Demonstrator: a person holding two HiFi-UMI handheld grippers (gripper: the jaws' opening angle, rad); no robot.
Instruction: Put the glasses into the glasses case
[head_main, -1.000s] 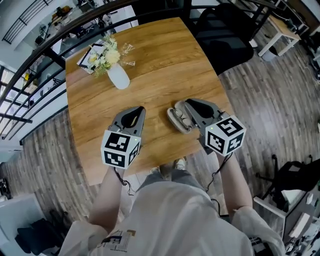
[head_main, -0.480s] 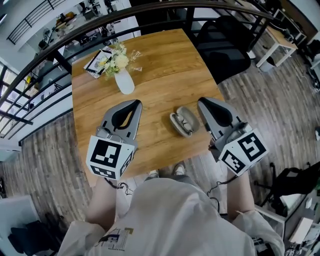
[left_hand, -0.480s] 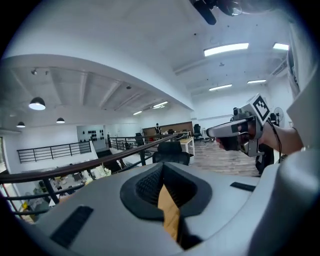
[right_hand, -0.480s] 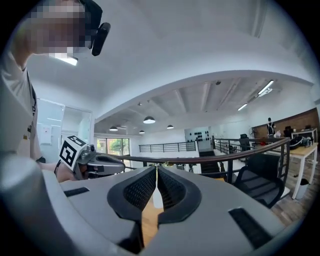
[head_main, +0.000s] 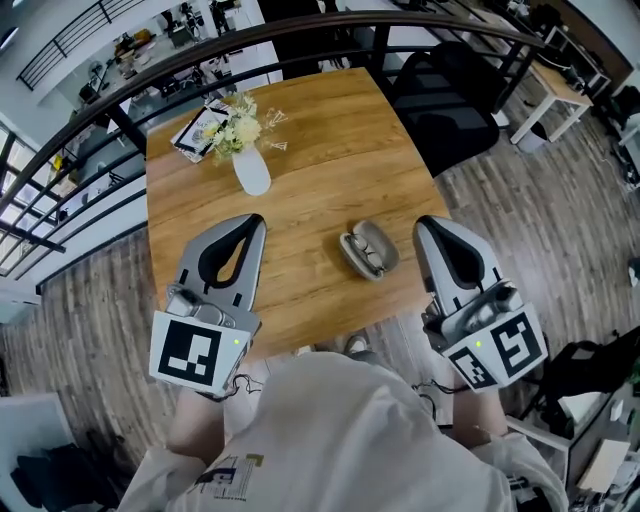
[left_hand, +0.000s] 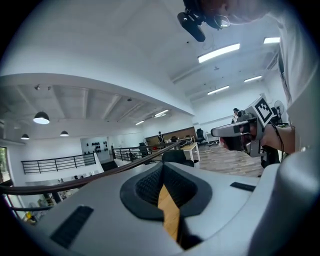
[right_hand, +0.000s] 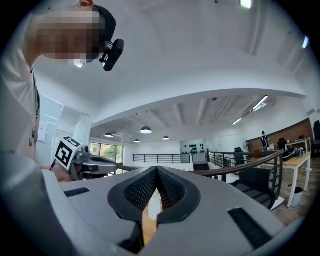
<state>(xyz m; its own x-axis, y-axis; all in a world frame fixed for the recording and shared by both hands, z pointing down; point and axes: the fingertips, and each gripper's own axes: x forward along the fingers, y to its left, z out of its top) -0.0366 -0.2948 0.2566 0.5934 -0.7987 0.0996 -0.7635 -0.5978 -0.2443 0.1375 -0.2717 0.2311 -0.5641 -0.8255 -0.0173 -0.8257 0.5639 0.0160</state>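
Observation:
An open grey glasses case (head_main: 375, 243) lies on the wooden table (head_main: 320, 150) near its front edge, with the glasses (head_main: 358, 254) lying in its left half. My left gripper (head_main: 256, 220) hovers high over the table to the left of the case, shut and holding nothing. On the other side, off the table's right edge, my right gripper (head_main: 428, 222) is lifted too, shut and empty. Both point level across the room. The case is absent from both gripper views: the left gripper (left_hand: 162, 166) and the right gripper (right_hand: 156, 169) show closed jaws with only a wood sliver below.
A white vase (head_main: 251, 172) with pale flowers (head_main: 232, 125) stands at the table's far left, next to a printed card (head_main: 198, 120). A black office chair (head_main: 450, 90) sits beyond the far right corner. A dark railing (head_main: 120, 95) runs behind the table.
Both grippers have risen and drawn back toward the person, spreading apart. The right one has come away from the case, which stays open on the table with the glasses inside.

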